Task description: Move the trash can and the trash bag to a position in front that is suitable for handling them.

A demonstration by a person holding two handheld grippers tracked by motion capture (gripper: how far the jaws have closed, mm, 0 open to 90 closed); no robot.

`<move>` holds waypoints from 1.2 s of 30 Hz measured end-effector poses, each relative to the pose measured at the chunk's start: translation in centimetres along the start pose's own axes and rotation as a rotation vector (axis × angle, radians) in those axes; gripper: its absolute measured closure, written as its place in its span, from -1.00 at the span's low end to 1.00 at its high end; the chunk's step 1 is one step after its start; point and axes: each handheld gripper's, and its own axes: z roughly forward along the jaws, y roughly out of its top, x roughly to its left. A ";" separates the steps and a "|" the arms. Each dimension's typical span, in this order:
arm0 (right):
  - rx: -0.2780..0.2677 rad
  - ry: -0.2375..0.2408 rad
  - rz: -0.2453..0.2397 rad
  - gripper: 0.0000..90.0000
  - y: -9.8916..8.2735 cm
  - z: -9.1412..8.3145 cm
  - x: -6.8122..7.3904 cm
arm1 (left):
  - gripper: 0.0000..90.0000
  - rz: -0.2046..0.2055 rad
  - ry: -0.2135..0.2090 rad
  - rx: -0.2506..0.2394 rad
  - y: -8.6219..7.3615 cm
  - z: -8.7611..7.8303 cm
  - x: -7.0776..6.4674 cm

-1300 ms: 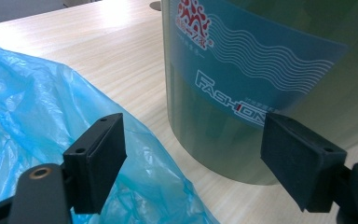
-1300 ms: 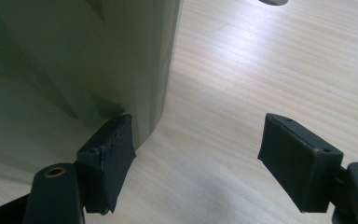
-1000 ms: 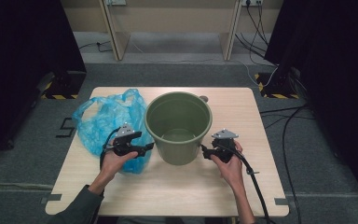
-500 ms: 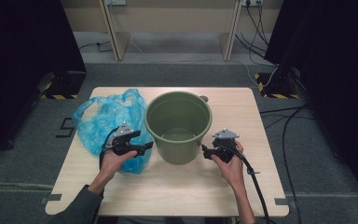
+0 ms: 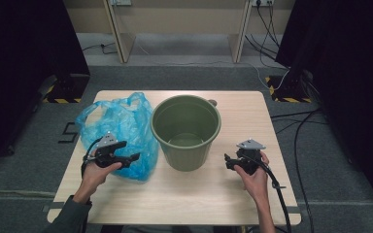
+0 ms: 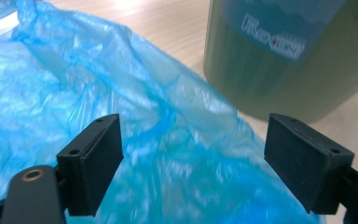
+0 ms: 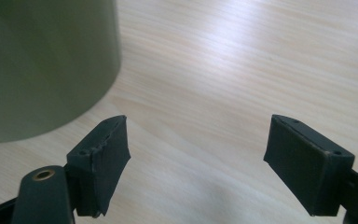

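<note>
A green plastic bucket point(image 5: 186, 131) stands upright and empty in the middle of the wooden table point(image 5: 199, 194). A crumpled blue plastic bag point(image 5: 119, 128) lies to its left, touching the bucket's side. My left gripper point(image 5: 135, 158) hovers over the bag's near edge and points toward the bucket. In the left gripper view its jaws stand wide apart point(image 6: 193, 158), with the bag point(image 6: 74, 84) beneath them and the bucket point(image 6: 279, 70) beyond. My right gripper point(image 5: 228, 162) sits right of the bucket, open point(image 7: 196, 158) over bare wood, with the bucket's wall point(image 7: 37, 60) at its left.
The table's near half point(image 5: 189, 204) is bare wood. Dark curtains flank the table, and cables point(image 5: 296, 126) run over the grey floor at right. Yellow-black striped bases point(image 5: 63, 99) sit on the floor at both far corners.
Both hands have drawn outward from the bucket: the left gripper slid left along the bag, and the right gripper moved right, opening a gap to the bucket's side.
</note>
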 end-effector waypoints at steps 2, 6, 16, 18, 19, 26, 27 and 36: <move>0.004 0.009 0.011 -0.51 -0.3 -0.3 -0.2 | -0.59 -0.006 -0.002 -0.004 -0.1 -0.1 -0.1; -0.009 0.039 0.011 -0.51 -0.2 -0.2 0.3 | -0.59 0.007 -0.010 -0.018 0.5 0.7 -1.1; -0.024 0.101 -0.052 -0.50 2.3 1.5 3.8 | -0.58 0.029 -0.019 -0.024 2.7 4.2 -3.5; -0.020 0.085 -0.090 -0.49 2.7 1.8 4.4 | -0.58 0.029 -0.015 -0.029 2.9 4.7 -3.7; -0.018 0.079 -0.096 -0.49 2.8 1.9 4.5 | -0.58 0.030 -0.019 -0.028 3.0 4.9 -3.8; -0.013 0.073 -0.092 -0.48 3.3 2.8 4.2 | -0.58 0.032 0.003 -0.030 3.5 6.1 -3.6; -0.015 0.074 -0.100 -0.47 3.6 3.0 4.1 | -0.58 0.030 0.011 -0.034 3.6 6.3 -3.4; -0.035 0.086 -0.098 -0.47 5.0 4.8 3.4 | -0.53 0.010 0.040 -0.048 3.8 7.4 -2.5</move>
